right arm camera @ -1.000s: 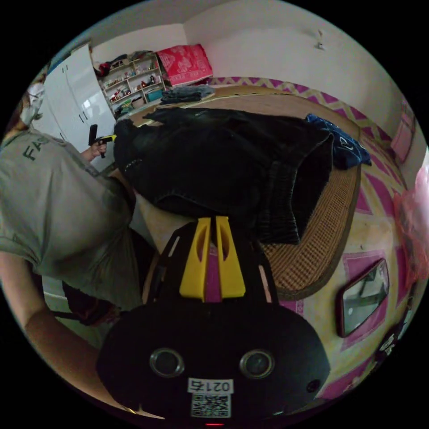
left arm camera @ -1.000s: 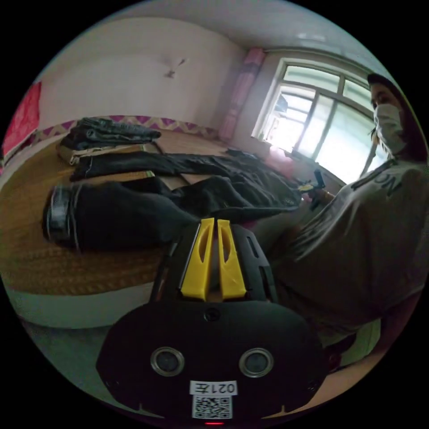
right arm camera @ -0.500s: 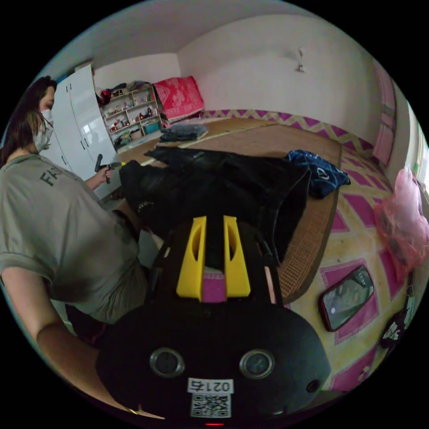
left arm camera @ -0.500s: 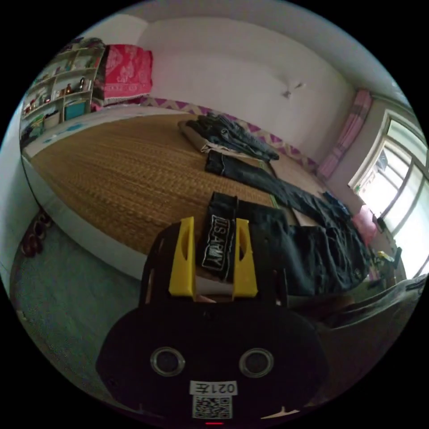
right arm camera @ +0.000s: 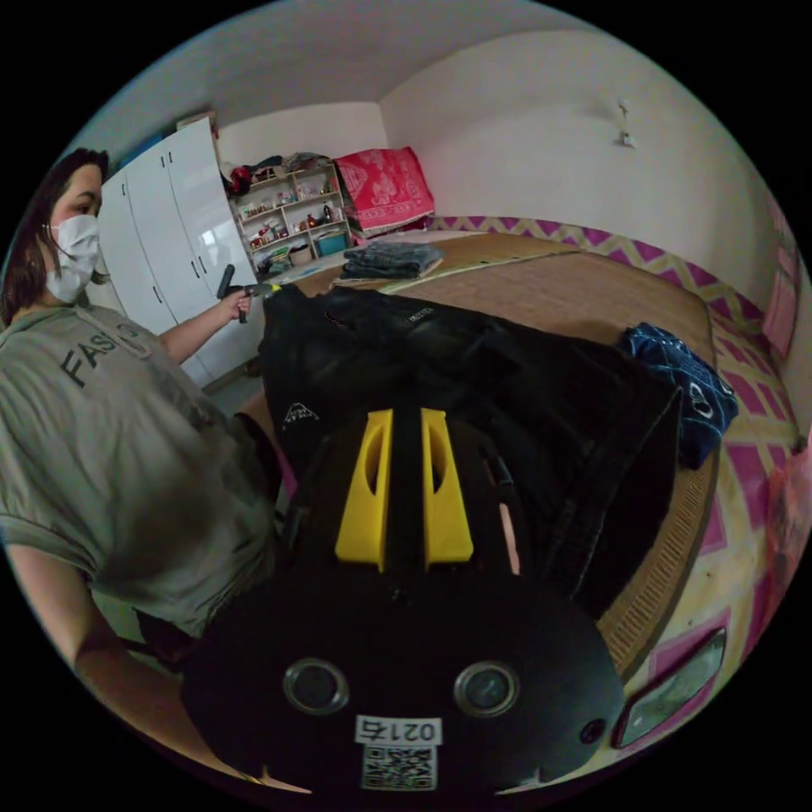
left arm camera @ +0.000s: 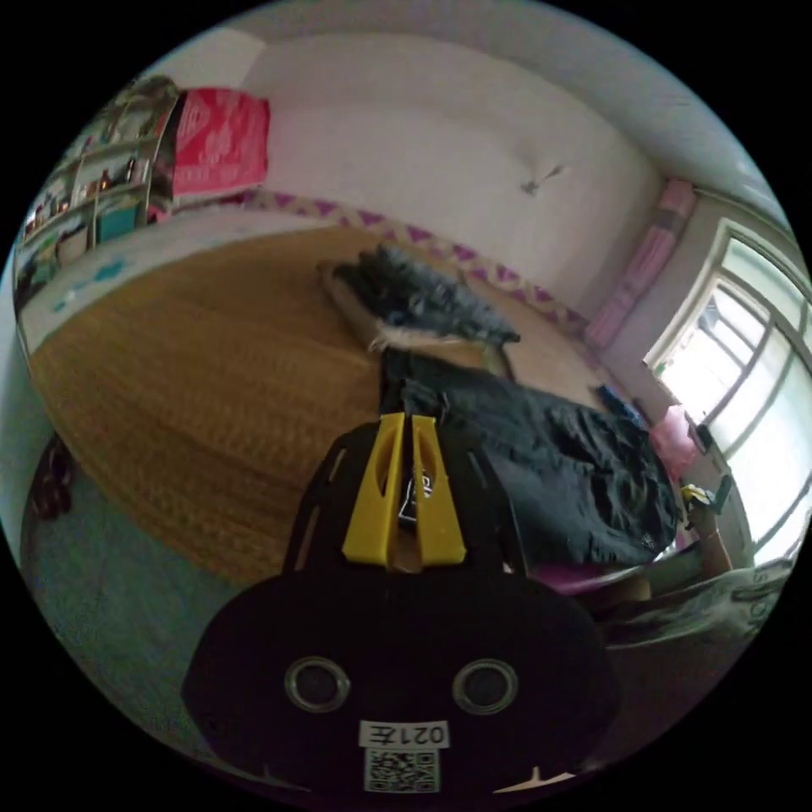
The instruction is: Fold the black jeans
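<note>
The black jeans (left arm camera: 550, 457) lie spread on a woven mat bed (left arm camera: 211, 381). My left gripper (left arm camera: 403, 423) is shut on an edge of the jeans that bears a white-lettered patch. In the right gripper view the same jeans (right arm camera: 474, 364) stretch from the person's far hand to me. My right gripper (right arm camera: 406, 416) has its jaws pressed on black jeans cloth. The left gripper (right arm camera: 245, 292) is held at the jeans' far corner. The right gripper (left arm camera: 706, 499) shows small, in a hand at the jeans' far end.
A stack of folded clothes (left arm camera: 423, 296) lies further back on the mat. A blue garment (right arm camera: 677, 381) sits beside the jeans. The person (right arm camera: 101, 440) stands at the bed's edge. White wardrobe (right arm camera: 169, 237), shelves (right arm camera: 288, 220), window (left arm camera: 744, 355), mirror on the floor (right arm camera: 677, 685).
My left jaws stood open around the lettered patch half a second ago and have shut on it. Black cloth has replaced the pink gap between my right jaws. Both cameras have swung.
</note>
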`<state>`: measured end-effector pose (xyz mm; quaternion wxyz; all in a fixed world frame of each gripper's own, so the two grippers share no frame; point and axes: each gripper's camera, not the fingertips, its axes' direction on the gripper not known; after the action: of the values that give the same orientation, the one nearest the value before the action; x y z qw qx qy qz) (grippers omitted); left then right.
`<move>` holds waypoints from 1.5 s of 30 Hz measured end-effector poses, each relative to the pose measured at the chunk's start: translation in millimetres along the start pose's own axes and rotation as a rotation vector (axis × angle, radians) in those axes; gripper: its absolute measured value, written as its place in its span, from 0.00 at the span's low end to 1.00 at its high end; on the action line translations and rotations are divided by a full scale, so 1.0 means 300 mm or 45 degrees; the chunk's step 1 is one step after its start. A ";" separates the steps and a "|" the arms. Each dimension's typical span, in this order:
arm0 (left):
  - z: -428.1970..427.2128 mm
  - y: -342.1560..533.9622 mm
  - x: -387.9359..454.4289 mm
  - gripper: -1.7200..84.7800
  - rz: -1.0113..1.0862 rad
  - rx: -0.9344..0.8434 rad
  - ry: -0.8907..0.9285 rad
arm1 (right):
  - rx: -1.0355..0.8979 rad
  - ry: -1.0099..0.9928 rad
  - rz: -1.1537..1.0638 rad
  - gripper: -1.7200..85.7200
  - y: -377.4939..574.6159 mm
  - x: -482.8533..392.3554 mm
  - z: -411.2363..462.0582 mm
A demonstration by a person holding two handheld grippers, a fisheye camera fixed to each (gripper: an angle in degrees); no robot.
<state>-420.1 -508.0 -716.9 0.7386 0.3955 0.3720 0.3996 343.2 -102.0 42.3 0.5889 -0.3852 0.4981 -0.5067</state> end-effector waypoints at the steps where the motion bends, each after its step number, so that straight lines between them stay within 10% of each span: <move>1: 0.031 0.008 -0.018 0.01 -0.021 -0.064 -0.012 | -0.004 -0.008 -0.001 0.09 -0.005 -0.002 0.014; 11: -0.094 0.077 0.010 0.03 -0.027 0.291 0.088 | -0.118 -0.029 -0.023 0.11 -0.060 -0.032 0.176; 22: 0.429 -0.134 0.406 0.09 0.464 -0.433 -0.128 | -0.018 -0.066 0.011 0.11 -0.102 -0.041 0.253; 45: 0.009 0.256 0.456 0.12 0.102 0.001 0.288 | -0.242 0.676 0.601 0.08 0.083 0.072 0.342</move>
<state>-385.5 -359.6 -680.1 0.6752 0.3628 0.4371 0.4705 448.6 -123.8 35.5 0.5015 -0.1679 0.7535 -0.3905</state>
